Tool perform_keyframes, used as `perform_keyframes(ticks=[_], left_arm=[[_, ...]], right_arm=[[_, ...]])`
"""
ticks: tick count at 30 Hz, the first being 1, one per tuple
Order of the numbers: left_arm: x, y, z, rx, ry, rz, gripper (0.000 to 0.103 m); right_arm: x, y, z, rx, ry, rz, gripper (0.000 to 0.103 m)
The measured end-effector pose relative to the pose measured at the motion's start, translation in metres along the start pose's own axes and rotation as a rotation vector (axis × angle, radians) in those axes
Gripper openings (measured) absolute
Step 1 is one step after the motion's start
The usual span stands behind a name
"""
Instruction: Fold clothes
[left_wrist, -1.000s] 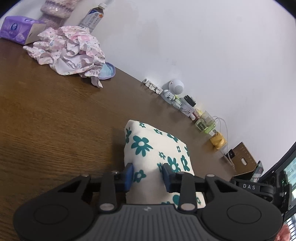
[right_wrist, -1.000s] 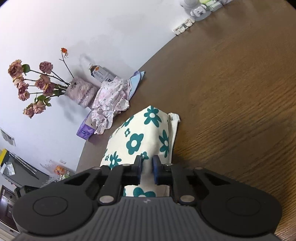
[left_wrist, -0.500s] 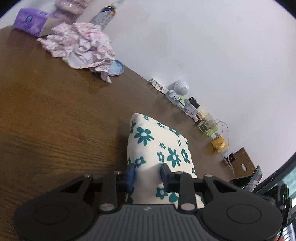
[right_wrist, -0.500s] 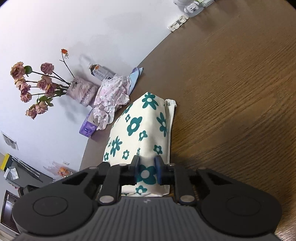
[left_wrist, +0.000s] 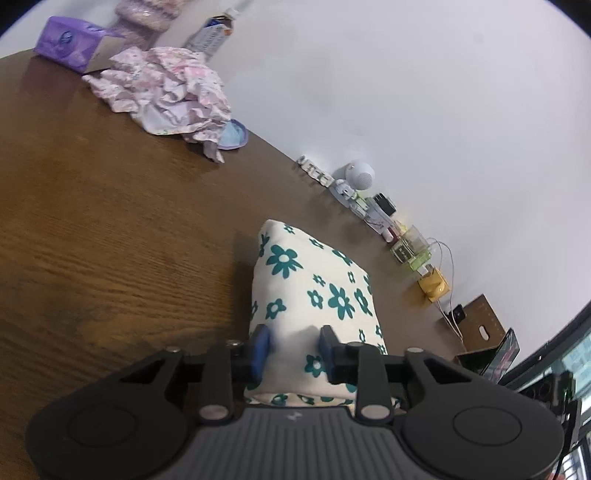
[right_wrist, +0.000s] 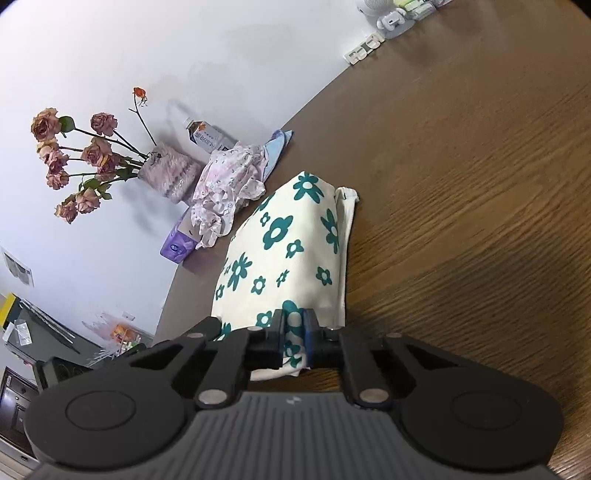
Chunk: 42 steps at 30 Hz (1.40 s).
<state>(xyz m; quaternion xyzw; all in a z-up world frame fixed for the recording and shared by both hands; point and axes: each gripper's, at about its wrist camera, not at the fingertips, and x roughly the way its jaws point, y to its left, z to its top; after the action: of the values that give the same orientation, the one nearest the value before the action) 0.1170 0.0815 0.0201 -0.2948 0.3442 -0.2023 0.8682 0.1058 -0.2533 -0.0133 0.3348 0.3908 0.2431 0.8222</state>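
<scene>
A folded cream cloth with teal flowers lies on the brown wooden table. My left gripper is at the cloth's near end, and a thick bunch of fabric fills the gap between its blue pads. In the right wrist view the same cloth runs away from my right gripper. Its jaws are closing, and a thin edge of the fabric is pinched between the pads. A white strip sticks out at the cloth's far corner.
A crumpled pink garment lies by the wall on a blue item. Near it are a purple tissue box, a bottle and a vase of roses. Small trinkets line the wall.
Both grippers have drawn back along the cloth toward its near edge, so more of it shows ahead. The right jaws widened briefly, then narrowed onto the fabric again.
</scene>
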Motion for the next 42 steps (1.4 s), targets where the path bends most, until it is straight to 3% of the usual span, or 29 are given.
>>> perform_keyframes(ticks=[1,3,5,7,8,9,12,17,26,32,35,39,42], left_arm=[[-0.002,-0.001,0.000,0.001,0.000,-0.001,0.040],[-0.007,-0.004,-0.002,0.020,-0.003,-0.005,0.040],[-0.008,-0.006,-0.004,0.030,-0.002,-0.003,0.041],[-0.006,-0.005,-0.004,0.030,0.001,0.002,0.040],[-0.005,-0.005,-0.005,0.034,0.003,0.004,0.035],[-0.004,-0.005,-0.006,0.037,0.004,0.006,0.029],[-0.003,-0.002,-0.005,0.033,0.004,0.010,0.027],[-0.012,-0.004,0.000,0.047,-0.033,0.037,0.045],[-0.061,-0.005,0.005,0.058,-0.163,0.085,0.052],[-0.097,-0.002,0.004,0.054,-0.223,0.135,0.059],[-0.103,0.000,-0.002,0.060,-0.207,0.143,0.061],[-0.093,-0.005,-0.013,0.074,-0.141,0.126,0.061],[-0.081,-0.013,-0.020,0.083,-0.112,0.100,0.061]], right_arm=[[-0.001,0.000,0.000,-0.001,0.002,0.002,0.011],[-0.007,0.000,-0.001,-0.005,-0.006,-0.010,0.026],[-0.013,0.001,-0.003,-0.022,-0.019,-0.006,0.029],[-0.014,-0.001,-0.004,-0.023,-0.019,-0.002,0.029],[-0.012,-0.001,-0.004,-0.023,-0.013,0.005,0.027],[-0.010,-0.001,-0.005,-0.023,-0.006,0.013,0.016],[-0.003,-0.001,-0.008,-0.030,0.008,0.015,0.008],[-0.003,0.001,-0.009,-0.035,0.022,0.020,0.011],[0.024,0.035,-0.018,-0.093,0.105,0.065,0.011],[0.066,0.075,-0.031,-0.171,0.196,0.108,0.020],[0.060,0.082,-0.039,-0.210,0.217,0.139,0.026],[0.019,0.068,-0.028,-0.222,0.138,0.112,0.045],[-0.014,0.050,-0.012,-0.217,0.052,0.062,0.048]])
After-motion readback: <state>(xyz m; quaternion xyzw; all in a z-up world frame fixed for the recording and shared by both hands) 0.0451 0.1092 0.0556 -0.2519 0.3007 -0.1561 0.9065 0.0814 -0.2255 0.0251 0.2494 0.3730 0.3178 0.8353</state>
